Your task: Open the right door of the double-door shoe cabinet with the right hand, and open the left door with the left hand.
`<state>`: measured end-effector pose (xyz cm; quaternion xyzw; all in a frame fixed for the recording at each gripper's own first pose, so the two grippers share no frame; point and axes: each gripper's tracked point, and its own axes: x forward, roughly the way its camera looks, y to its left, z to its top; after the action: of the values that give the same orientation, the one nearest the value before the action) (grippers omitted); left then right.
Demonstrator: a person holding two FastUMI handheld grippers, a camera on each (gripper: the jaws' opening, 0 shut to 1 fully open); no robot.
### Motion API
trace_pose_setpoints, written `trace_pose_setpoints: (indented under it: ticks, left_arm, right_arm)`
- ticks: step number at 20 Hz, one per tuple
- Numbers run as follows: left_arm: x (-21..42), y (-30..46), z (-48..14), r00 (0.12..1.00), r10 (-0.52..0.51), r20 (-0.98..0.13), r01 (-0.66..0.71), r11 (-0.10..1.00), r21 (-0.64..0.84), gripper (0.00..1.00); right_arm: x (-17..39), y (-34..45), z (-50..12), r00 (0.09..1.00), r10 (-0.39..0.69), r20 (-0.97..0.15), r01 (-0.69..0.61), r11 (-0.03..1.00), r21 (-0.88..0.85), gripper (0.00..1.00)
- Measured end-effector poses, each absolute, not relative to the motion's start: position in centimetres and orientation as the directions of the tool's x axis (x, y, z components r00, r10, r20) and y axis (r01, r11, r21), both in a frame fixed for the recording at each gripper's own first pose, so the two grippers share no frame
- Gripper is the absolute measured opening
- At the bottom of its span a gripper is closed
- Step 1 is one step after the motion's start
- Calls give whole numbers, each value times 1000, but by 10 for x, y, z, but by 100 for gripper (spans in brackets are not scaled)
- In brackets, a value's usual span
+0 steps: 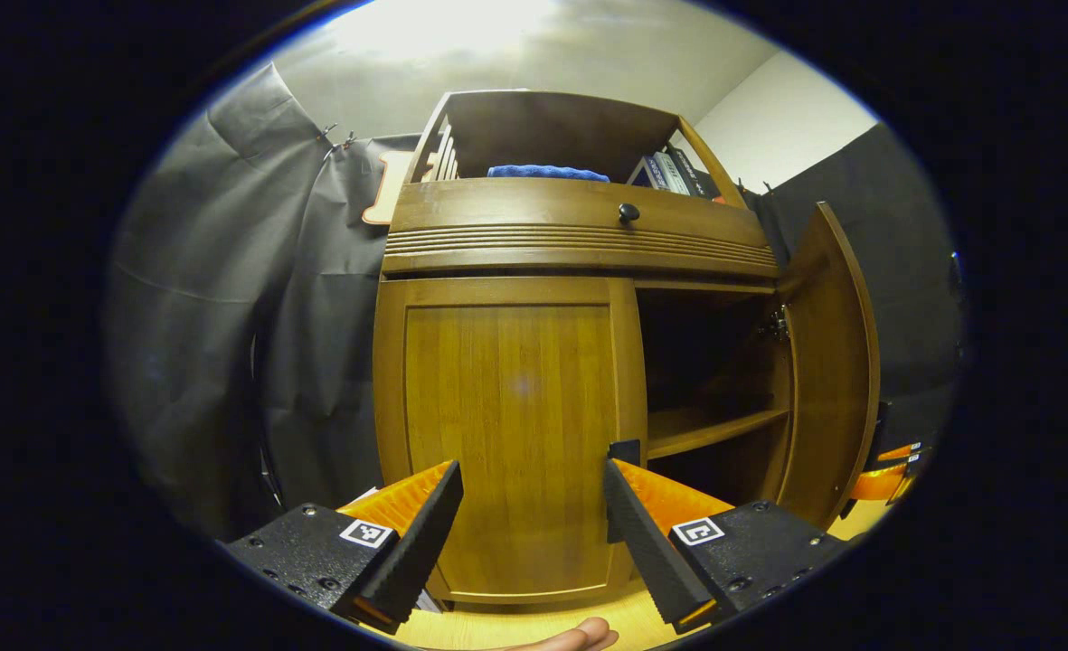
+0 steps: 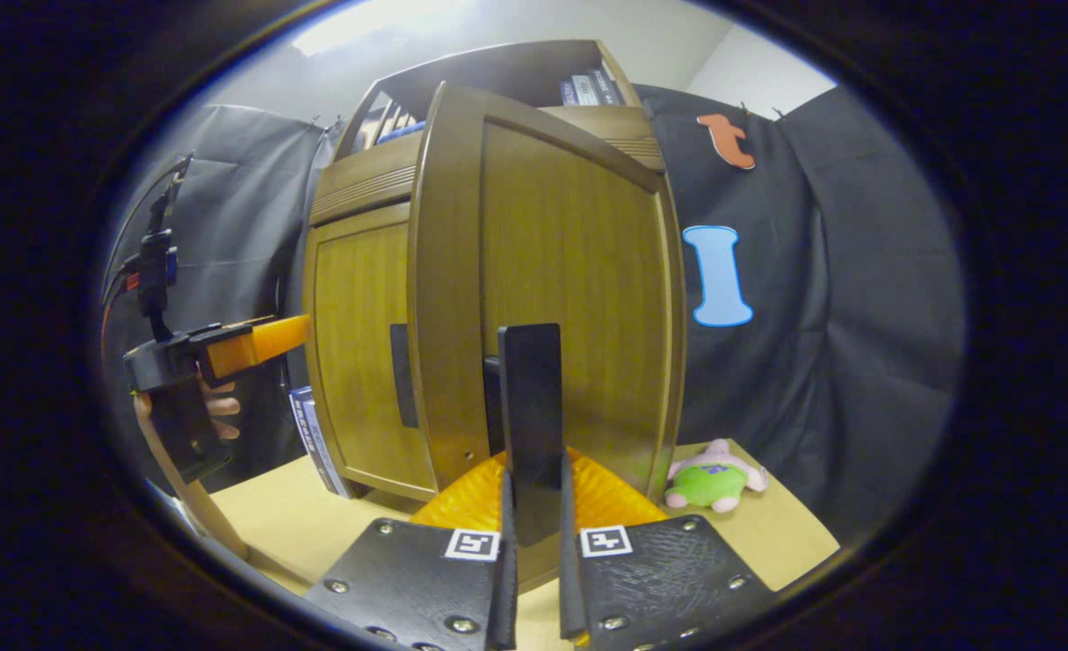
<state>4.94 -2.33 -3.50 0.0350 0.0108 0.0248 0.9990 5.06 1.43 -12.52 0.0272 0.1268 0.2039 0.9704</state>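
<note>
The wooden shoe cabinet [image 1: 579,235] stands straight ahead in the left gripper view. Its left door [image 1: 511,425] is closed, with a dark handle [image 1: 625,449] on its right edge. My left gripper [image 1: 534,515] is open a short way in front of that door, nothing between its fingers. The right door [image 1: 830,362] is swung out, baring an inner shelf [image 1: 714,425]. In the right gripper view, my right gripper [image 2: 534,533] is shut on the flat dark handle [image 2: 529,407] of the right door [image 2: 579,298]. The left gripper [image 2: 226,348] and its hand show at far left.
A green and pink plush toy [image 2: 714,479] lies on the tan tabletop [image 2: 298,524] right of the open door. Books [image 1: 674,172] and a blue cloth [image 1: 547,172] sit in the top shelf above a drawer knob [image 1: 628,213]. A booklet [image 2: 312,438] leans at the cabinet's left foot.
</note>
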Motion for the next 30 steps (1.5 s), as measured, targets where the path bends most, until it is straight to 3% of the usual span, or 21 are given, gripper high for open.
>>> trace_pose_setpoints:
  ticks: [7,12,13,14,23,25,30]
  left_arm:
    - [50,-33,-41,998,42,-38,-40,998,51,95]
    - [52,-39,-46,998,38,-53,-37,999,31,95]
    - [52,-41,-46,998,35,-51,-34,999,32,95]
    - [52,-42,-46,998,36,-48,-34,999,38,95]
    - [61,-56,-63,997,43,-62,-39,997,64,96]
    - [65,-61,-68,997,42,-66,-37,997,72,95]
    - [76,-76,-77,998,29,-48,-26,998,49,95]
  right_arm:
    - [45,-25,-120,925,314,-214,-304,949,78,18]
    - [63,-85,-114,971,156,-180,-153,988,30,18]
    - [57,-102,-110,974,130,-188,-129,992,18,13]
    - [68,-108,-110,971,141,-193,-137,990,32,0]
    - [95,-169,-117,918,351,-185,-335,935,114,1]
    - [101,-173,-118,915,366,-173,-350,930,116,5]
    - [90,-171,-113,921,354,-163,-339,934,114,4]
